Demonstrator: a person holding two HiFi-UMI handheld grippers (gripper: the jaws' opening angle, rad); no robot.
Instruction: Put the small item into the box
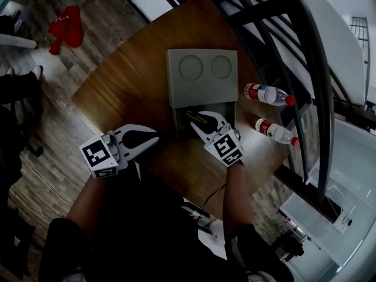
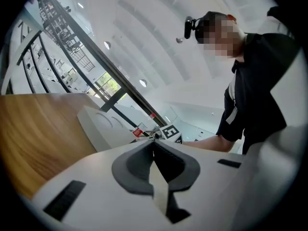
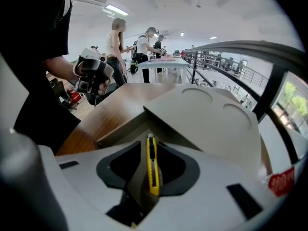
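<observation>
A grey box (image 1: 202, 75) stands on the wooden table (image 1: 129, 87), its lid with two round dimples tipped back and the open compartment (image 1: 183, 125) on the near side. My right gripper (image 1: 201, 121) points down into that compartment. A yellow utility knife (image 3: 152, 165) lies lengthwise between its jaws, with a gap showing beside it, so the pads do not press on it; the knife (image 1: 197, 120) shows inside the box. My left gripper (image 1: 154, 138) hovers over the table to the left of the box, level, jaws (image 2: 154, 146) together and empty.
Two water bottles with red caps (image 1: 267, 94) (image 1: 275, 131) lie at the table's right edge by a dark railing (image 1: 305, 69). A red cloth (image 1: 66, 28) is on the floor at the far left. People stand at a distant table (image 3: 144, 44).
</observation>
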